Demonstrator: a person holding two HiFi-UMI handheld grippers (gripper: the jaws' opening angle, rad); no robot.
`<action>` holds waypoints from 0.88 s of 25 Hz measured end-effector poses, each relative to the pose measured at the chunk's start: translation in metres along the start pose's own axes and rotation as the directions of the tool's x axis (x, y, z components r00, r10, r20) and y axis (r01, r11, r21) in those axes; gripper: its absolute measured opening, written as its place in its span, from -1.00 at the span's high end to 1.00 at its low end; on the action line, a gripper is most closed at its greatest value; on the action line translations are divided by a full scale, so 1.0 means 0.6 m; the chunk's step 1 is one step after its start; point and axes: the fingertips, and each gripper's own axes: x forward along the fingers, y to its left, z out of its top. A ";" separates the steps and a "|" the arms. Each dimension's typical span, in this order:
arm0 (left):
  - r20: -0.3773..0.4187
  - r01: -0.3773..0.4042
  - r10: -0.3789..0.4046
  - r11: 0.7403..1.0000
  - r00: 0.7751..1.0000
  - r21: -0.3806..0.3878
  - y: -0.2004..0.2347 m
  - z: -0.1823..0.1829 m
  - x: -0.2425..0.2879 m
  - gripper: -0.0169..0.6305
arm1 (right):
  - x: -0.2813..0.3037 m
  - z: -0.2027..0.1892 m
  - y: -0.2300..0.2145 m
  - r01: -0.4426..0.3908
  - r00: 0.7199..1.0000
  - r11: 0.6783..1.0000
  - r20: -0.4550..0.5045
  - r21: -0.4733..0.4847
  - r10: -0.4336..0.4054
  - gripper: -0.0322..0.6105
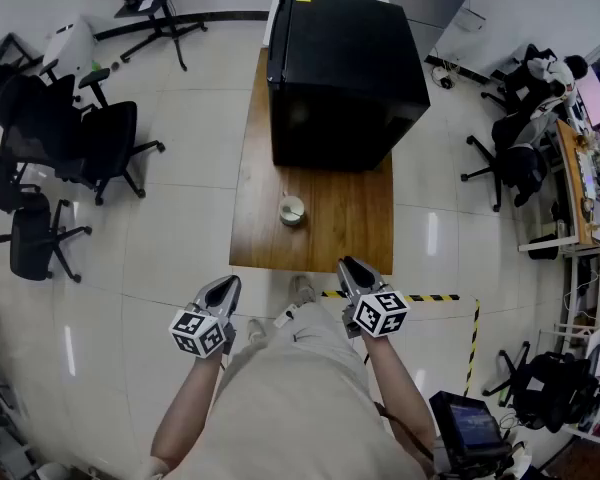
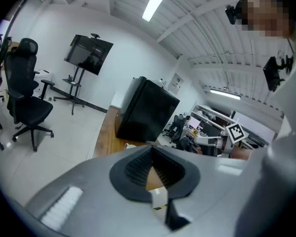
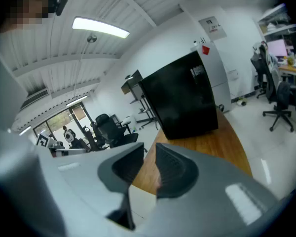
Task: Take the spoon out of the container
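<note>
While both grippers hang short of the desk's point(image 1: 330, 230) near edge, nothing has been reached for yet, so the step in hand is the approach. The container point(image 1: 292, 210) stands alone on the desk, near the middle of the near edge and well clear of the black box point(image 1: 345, 68) that fills the far end. The spoon should be inside it, though it is too small to make out from here. The left gripper point(image 1: 226, 286) has its fingers pressed together at the tips, with nothing between them. The right gripper point(image 1: 348, 266) shows only a narrow slit between its fingers, also empty. A sound way, I judge, is to spread one gripper's fingers before coming down, brace the container with the other (it looks light and could tip or slide), pinch the handle above the rim and lift straight up.
</note>
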 end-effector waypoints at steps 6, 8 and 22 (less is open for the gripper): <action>0.010 -0.050 0.050 0.999 0.999 0.020 -0.037 0.046 0.107 0.94 | 0.052 0.050 -0.083 -0.062 0.995 0.998 -0.084 -0.029 0.059 0.68; 0.005 -0.073 0.073 0.997 0.997 0.017 -0.042 0.048 0.127 0.94 | 0.071 0.045 -0.101 -0.079 0.989 0.997 -0.126 -0.022 0.076 0.68; -0.007 -0.131 0.131 0.991 0.991 -0.007 -0.005 0.061 0.176 0.94 | 0.186 0.032 -0.123 -0.122 0.953 0.992 -0.278 0.012 0.120 0.63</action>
